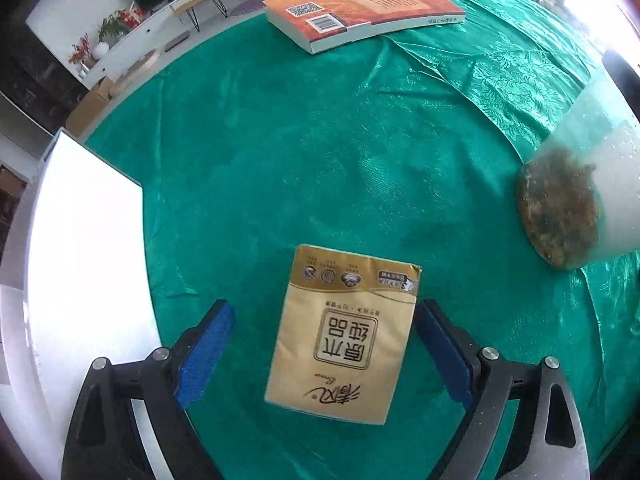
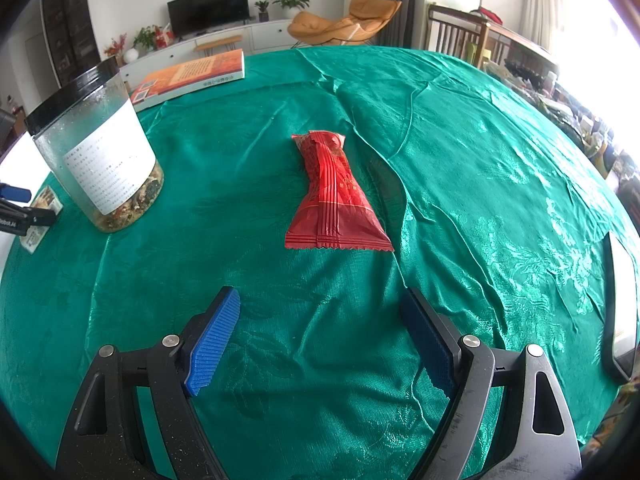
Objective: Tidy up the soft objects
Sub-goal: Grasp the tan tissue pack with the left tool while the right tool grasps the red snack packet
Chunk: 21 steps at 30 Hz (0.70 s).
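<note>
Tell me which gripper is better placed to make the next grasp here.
Left. The left gripper is open with its fingers already on either side of the gold tissue pack. The right gripper is open too, but the red snack packet lies well ahead of it.

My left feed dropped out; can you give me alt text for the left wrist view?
The open left gripper straddles a gold tissue pack lying flat on the green tablecloth. A clear jar stands at right, an orange book at the far edge.
</note>
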Available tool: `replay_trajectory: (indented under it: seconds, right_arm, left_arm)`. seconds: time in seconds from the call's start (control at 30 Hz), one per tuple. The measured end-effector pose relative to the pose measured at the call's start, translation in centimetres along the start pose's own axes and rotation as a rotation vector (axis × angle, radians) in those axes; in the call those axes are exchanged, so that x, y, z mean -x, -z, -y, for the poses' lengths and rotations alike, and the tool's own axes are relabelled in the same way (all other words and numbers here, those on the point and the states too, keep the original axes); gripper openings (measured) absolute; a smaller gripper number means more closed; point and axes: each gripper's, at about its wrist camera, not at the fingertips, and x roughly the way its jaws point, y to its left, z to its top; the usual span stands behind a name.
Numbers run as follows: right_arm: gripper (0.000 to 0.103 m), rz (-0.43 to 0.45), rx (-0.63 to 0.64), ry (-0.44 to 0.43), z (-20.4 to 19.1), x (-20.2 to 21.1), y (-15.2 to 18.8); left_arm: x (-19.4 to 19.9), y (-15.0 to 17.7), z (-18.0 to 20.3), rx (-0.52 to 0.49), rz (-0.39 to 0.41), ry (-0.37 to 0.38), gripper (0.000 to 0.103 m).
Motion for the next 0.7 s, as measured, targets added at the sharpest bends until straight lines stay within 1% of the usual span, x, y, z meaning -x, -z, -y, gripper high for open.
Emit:
replay_trajectory:
  seconds: [0.1,0.17,0.2,0.23,0.27,0.33,0.37,0.4,0.43,0.5,0.57,0.63,0.67,0.7]
  right_arm:
    - [0.085,0.0,0.0,0.0,0.0,0.0,0.0]
    - [0.085,0.0,-0.001,0.0,0.0,0.0,0.0]
    - [0.085,-0.001,-0.003,-0.004,0.1,0.1,0.0]
    - [0.085,-0.003,-0.015,-0.027,0.3,0.3,0.0]
    - [0.085,0.005,-0.046,-0.078,0.7,0.7,-0.2]
    - [0.084,0.088,-0.156,-0.204,2.8,2.6,-0.4]
    - [0.084,0.122,-0.202,-0.217,3.9,3.2,-0.8]
    - [0.084,0.128,-0.224,-0.195,4.6,3.3,-1.6]
    - [0.085,0.103,-0.209,-0.177,5.0,2.9,-2.8]
    - [0.084,0.027,-0.121,-0.169,4.8,1.1,-5.7]
    - [0.082,-0.038,-0.032,-0.185,3.5,-1.0,-8.2]
    - [0.08,-0.113,0.062,-0.17,1.5,-3.4,-9.8]
    - [0.075,-0.15,0.098,-0.15,0.7,-4.7,-10.2]
    - [0.039,-0.185,0.123,-0.136,0.1,-5.8,-10.6]
  left_arm:
    - [0.3,1.0,-0.4,0.013,0.008,0.021,0.092]
    - [0.4,1.4,-0.8,0.041,0.011,0.035,0.091]
    - [0.3,1.5,-1.0,0.057,0.017,0.045,0.088]
    - [0.4,1.6,-1.3,0.079,0.032,0.071,0.069]
    - [0.5,1.7,-1.6,0.109,0.04,0.111,0.058]
    - [1.1,2.8,-2.2,0.151,0.047,0.099,0.058]
    - [1.2,3.0,-2.3,0.157,0.058,0.095,0.058]
    - [1.4,3.3,-2.3,0.166,0.063,0.101,0.058]
    - [1.5,3.4,-2.1,0.179,0.066,0.109,0.058]
    - [2.5,3.9,-1.9,0.198,0.077,0.123,0.058]
    - [3.3,3.7,-1.9,0.217,0.086,0.128,0.058]
    - [4.0,4.0,-2.0,0.246,0.086,0.147,0.058]
    - [4.3,4.2,-2.4,0.264,0.087,0.159,0.058]
    - [4.6,4.3,-2.7,0.283,0.09,0.172,0.058]
